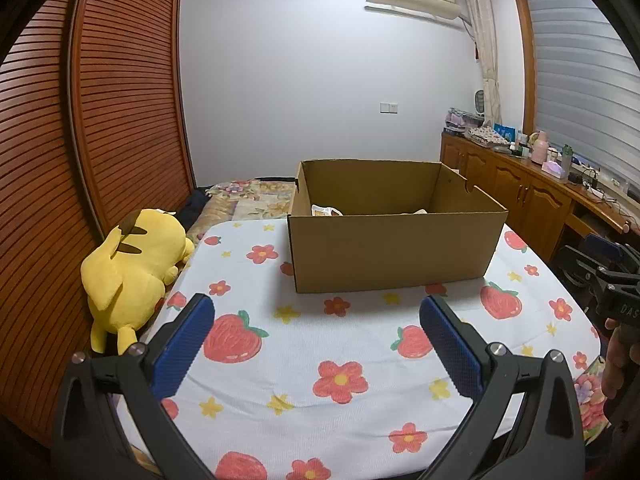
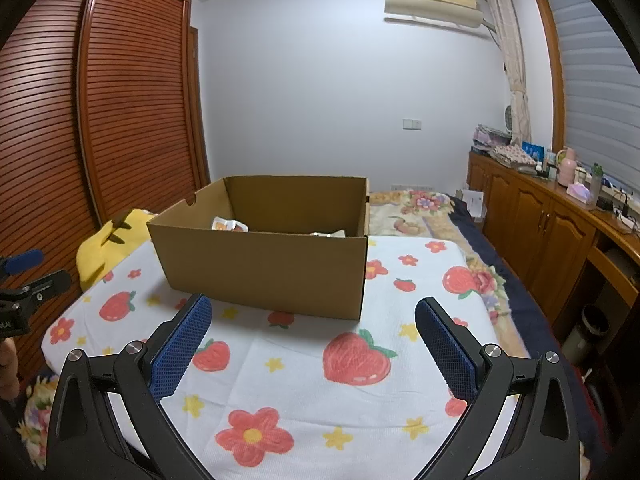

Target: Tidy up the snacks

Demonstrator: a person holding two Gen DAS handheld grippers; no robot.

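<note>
An open brown cardboard box [image 1: 392, 252] stands on a white cloth with strawberries and flowers [image 1: 340, 344]; it also shows in the right wrist view [image 2: 264, 268]. Snack packets peek over its rim inside [image 1: 326, 211] [image 2: 226, 225]. My left gripper [image 1: 316, 312] is open and empty, held above the cloth in front of the box. My right gripper [image 2: 314, 316] is open and empty, also in front of the box. The right gripper's body shows at the right edge of the left wrist view [image 1: 612, 280].
A yellow plush toy [image 1: 132, 276] lies at the cloth's left edge by the brown slatted wardrobe [image 1: 100, 120]. A floral bedspread [image 2: 420, 208] lies behind the box. A wooden cabinet with bottles and clutter [image 2: 560, 208] runs along the right wall.
</note>
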